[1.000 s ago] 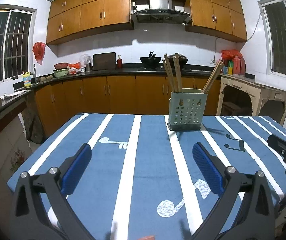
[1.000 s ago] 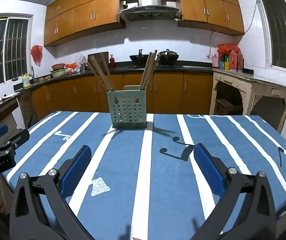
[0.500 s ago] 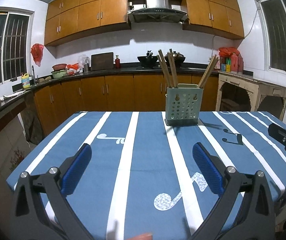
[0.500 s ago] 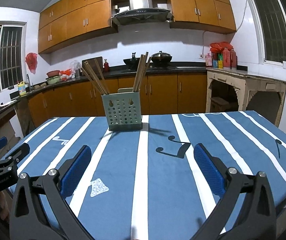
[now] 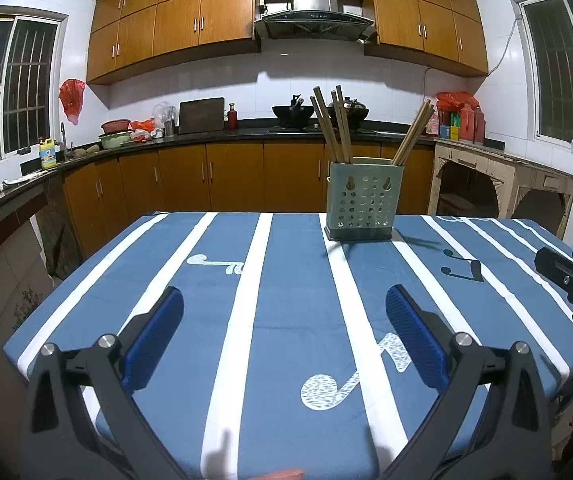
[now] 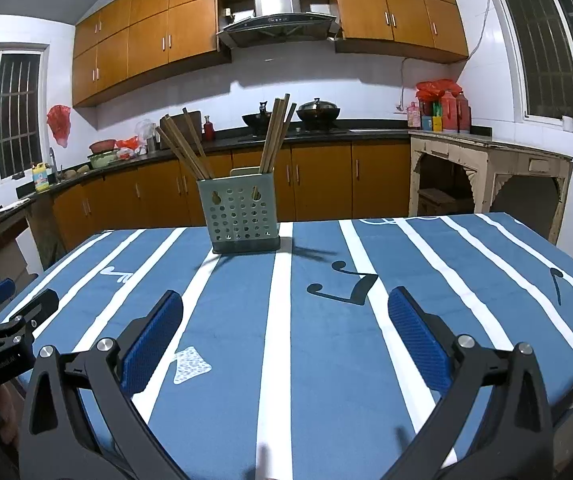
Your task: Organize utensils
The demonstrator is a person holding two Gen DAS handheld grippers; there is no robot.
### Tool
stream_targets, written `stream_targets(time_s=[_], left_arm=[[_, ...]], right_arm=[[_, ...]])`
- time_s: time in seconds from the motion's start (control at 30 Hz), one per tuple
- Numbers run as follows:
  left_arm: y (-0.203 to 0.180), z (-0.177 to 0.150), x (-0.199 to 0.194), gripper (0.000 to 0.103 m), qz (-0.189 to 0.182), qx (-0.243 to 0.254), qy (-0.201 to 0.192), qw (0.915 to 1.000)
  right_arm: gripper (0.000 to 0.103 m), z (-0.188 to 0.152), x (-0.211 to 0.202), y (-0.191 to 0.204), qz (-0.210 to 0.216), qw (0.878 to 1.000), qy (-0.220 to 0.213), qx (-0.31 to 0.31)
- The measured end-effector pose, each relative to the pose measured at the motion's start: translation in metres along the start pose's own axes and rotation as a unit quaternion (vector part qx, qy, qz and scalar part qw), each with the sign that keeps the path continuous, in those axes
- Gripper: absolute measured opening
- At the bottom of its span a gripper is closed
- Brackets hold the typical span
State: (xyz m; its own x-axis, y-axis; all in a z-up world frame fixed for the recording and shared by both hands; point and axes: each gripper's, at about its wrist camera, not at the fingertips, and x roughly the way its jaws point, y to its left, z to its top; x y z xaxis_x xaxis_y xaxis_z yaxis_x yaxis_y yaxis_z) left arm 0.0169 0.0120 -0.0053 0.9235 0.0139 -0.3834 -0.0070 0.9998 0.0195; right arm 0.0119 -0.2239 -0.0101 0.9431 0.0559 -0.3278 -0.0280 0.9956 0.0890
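A pale green perforated utensil holder stands upright near the far edge of the blue striped tablecloth. Several wooden chopsticks lean in it, split between its left and right sides. My left gripper hovers open over the near part of the table, nothing between its blue pads. My right gripper is likewise open and empty, well short of the holder. Each gripper shows at the edge of the other's view: the right gripper, the left gripper.
A kitchen counter with a bottle, bowls, a cutting board and woks runs behind the table. A worn wooden stand sits at the back right. Part of a hand shows at the lower left of the right wrist view.
Both grippers have risen and drawn back a little, so the holder sits lower and farther in view. Both stay open and empty.
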Motion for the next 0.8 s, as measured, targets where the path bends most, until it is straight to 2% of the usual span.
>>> stream_targets(time_s=[0.8], left_arm=[[0.0002, -0.0014, 0.0002, 0.099, 0.000, -0.002, 0.002, 1.0000]], right_arm=[[0.101, 0.0004, 0.0000, 0.0002, 0.001, 1.000, 0.001, 0.000]])
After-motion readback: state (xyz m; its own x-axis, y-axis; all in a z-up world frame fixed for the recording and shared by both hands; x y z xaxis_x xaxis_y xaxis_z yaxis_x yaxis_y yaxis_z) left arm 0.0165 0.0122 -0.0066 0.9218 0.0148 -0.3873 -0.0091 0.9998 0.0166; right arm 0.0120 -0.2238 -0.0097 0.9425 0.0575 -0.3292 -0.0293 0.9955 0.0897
